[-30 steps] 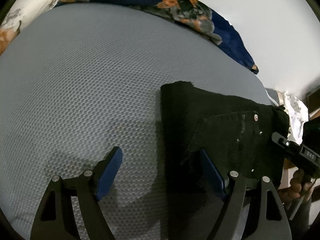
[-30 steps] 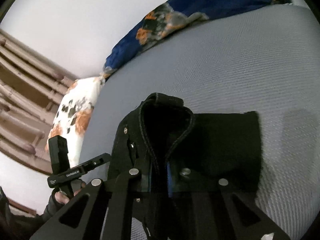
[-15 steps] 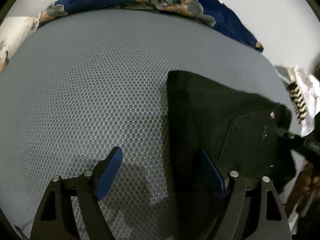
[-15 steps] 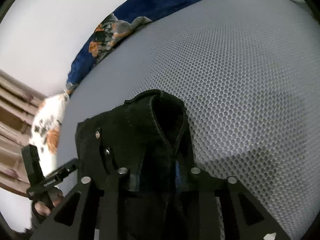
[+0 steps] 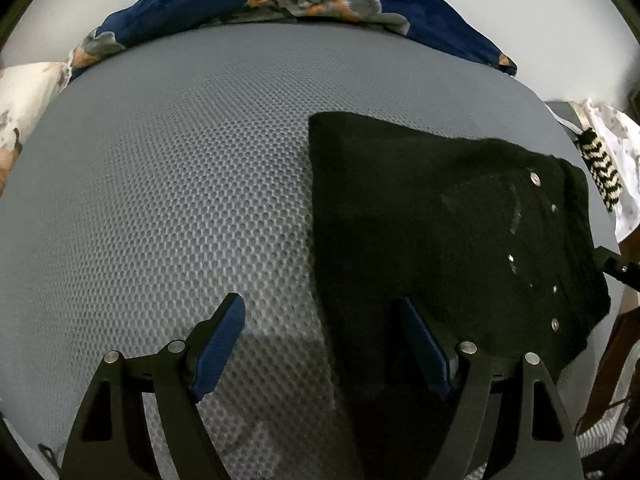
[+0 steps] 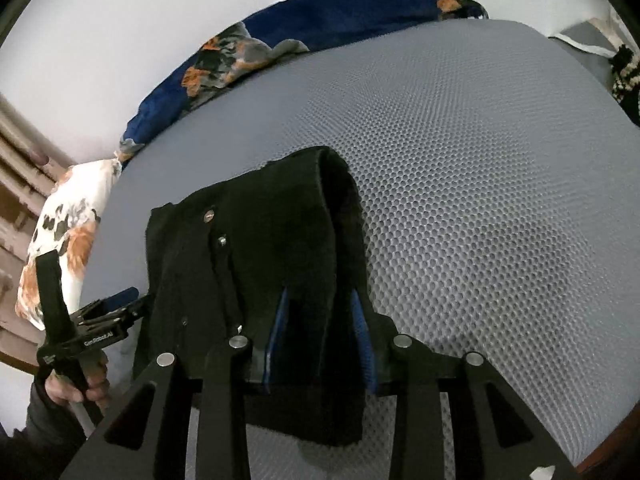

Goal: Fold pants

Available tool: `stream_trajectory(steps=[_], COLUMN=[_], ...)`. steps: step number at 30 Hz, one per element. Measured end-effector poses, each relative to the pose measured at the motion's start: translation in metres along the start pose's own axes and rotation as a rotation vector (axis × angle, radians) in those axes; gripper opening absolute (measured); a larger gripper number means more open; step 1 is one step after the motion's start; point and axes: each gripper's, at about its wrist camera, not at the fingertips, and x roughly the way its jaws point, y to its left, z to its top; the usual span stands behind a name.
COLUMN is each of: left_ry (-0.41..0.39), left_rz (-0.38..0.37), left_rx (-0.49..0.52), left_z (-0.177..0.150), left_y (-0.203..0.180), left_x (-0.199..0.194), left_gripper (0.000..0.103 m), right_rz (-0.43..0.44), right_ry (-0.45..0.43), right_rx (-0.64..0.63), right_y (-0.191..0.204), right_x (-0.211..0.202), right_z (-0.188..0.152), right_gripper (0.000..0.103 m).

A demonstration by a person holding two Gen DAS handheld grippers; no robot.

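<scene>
The black pants [image 5: 440, 232] lie folded on the grey mesh bed cover [image 5: 168, 200], with metal rivets showing near their right edge. My left gripper [image 5: 320, 344] is open and empty, its right finger just over the pants' near left part. In the right wrist view my right gripper [image 6: 320, 328] has its blue pads on either side of a raised fold of the pants [image 6: 280, 248], with the jaws slightly parted. The left gripper [image 6: 100, 320] shows at the left of that view.
A navy floral blanket [image 5: 304, 0] lies along the far edge of the bed. A white floral pillow [image 6: 68, 240] sits at the bed's left end. A black-and-white knitted item [image 5: 600, 168] lies at the right, beside wooden furniture [image 5: 616, 352].
The right gripper's jaws have parted a little around the fold, and the pants lie flatter. The left gripper stays open and has swung slightly, showing more of the bed.
</scene>
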Motion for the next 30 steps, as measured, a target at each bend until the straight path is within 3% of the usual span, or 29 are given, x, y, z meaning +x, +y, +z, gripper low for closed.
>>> stream_trajectory(steps=[10,21,30], left_ry=[0.003,-0.008,0.014], left_rz=[-0.006,-0.003,-0.021], left_rx=[0.014,0.003,0.014], left_z=[-0.020,-0.032,-0.035], left_y=[-0.010,-0.015,-0.021], left_x=[-0.008,-0.010,-0.006], left_gripper=[0.080,0.080,0.080], right_rz=[0.015,-0.009,-0.054], right_ry=[0.043,0.030,0.036], right_rx=[0.008,0.025,0.021], right_y=[0.005,0.003,0.003], right_x=[0.004,-0.001,-0.014], right_z=[-0.015,-0.021,-0.033], right_gripper=[0.030,0.012,0.008])
